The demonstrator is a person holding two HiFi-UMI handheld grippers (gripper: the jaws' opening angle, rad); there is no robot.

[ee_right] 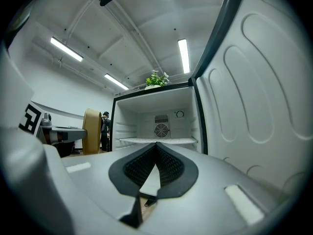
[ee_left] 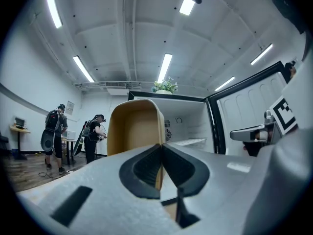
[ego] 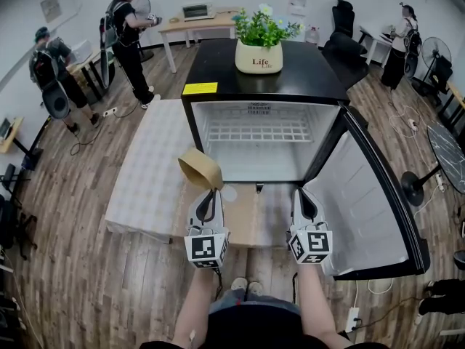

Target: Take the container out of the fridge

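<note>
A tan, open-topped container (ego: 200, 168) hangs in front of the open fridge (ego: 218, 115), outside its lower left corner. My left gripper (ego: 216, 190) is shut on the container's rim from below. In the left gripper view the container (ee_left: 134, 129) rises just beyond the closed jaws of that gripper (ee_left: 161, 146), its hollow facing the camera. My right gripper (ego: 299, 191) is shut with nothing in it, level with the fridge's front edge. In the right gripper view this gripper (ee_right: 156, 144) points into the fridge interior (ee_right: 159, 121), and the container (ee_right: 91, 130) shows edge-on at the left.
The fridge door (ego: 363, 202) stands swung open to the right. A wire shelf (ego: 254, 131) is inside. A potted plant (ego: 259, 55) sits on the fridge top. A white padded table (ego: 145, 173) lies to the left. People (ego: 129, 31) stand far back.
</note>
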